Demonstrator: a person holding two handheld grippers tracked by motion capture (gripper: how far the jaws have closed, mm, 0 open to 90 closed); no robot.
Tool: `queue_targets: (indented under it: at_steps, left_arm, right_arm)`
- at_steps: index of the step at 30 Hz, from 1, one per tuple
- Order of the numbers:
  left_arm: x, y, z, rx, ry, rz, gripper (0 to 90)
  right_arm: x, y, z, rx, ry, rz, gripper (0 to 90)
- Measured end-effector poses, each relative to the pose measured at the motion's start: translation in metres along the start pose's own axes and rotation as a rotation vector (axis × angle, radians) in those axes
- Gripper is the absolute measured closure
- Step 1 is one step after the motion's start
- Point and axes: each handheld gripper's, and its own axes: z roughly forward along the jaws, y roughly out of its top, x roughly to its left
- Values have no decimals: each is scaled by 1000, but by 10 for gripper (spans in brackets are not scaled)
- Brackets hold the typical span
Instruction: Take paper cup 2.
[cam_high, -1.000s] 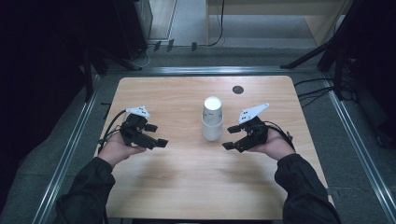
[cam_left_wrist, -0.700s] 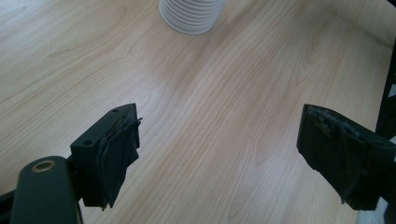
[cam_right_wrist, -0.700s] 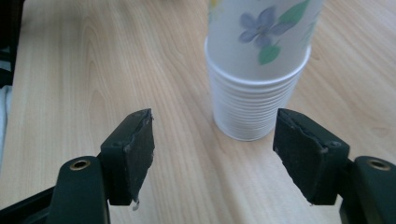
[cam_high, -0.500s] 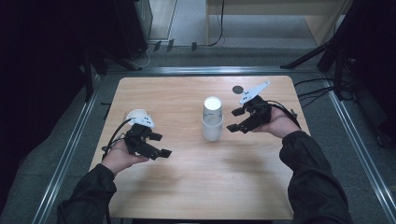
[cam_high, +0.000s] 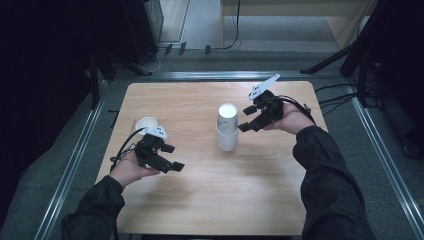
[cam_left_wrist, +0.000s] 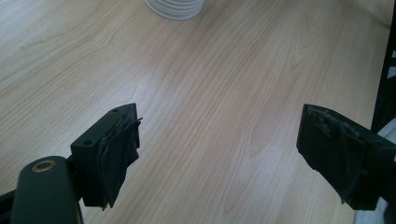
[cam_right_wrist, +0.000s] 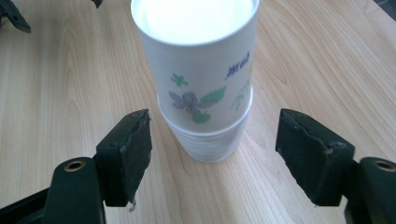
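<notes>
While my left gripper (cam_high: 167, 159) hovers low over the left side of the desk (cam_high: 200, 200) with its jaws spread and nothing between them, a single white cup (cam_high: 146, 124) stands just behind it, upright with its mouth up, and a careless backward shift of that hand could knock it over or push it off the near edge. Further right, in the middle of the desk, stands the stack of paper cups (cam_high: 227, 127), upside down, base on top, the printed flowers showing in my right gripper view. My right gripper (cam_high: 248, 120) is at its right side near the top, jaws open and just now widening, the pads apart from the cup wall on both sides. I judge the main risk is here: the stack is tall and light, so a jaw brushing it before both pads are level could tip it toward my left hand. Closing too low would catch several nested rims and lift more than one cup; squeezing too hard would crush the thin wall, and it may then slip free.
</notes>
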Motion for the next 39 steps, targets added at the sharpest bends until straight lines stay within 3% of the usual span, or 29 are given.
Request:
queue_targets:
  at_steps: [5, 9, 19, 24, 39]
  left_arm:
    - [0, 0, 2, 7, -6, -8, 135]
    - [-1, 1, 1, -3, -15, -10, 135]
    - [-2, 0, 2, 5, -19, 6, 135]
    - [-2, 0, 2, 7, -21, 10, 135]
    - [-2, 0, 2, 6, -24, 14, 135]
  right_arm:
    - [-1, 12, 6, 23, 16, -20, 267]
    - [2, 23, 13, 4, 24, -26, 256]
    - [6, 43, 25, 34, 30, -59, 255]
    - [6, 50, 23, 52, 22, -59, 316]
    - [10, 64, 8, 54, -8, -58, 331]
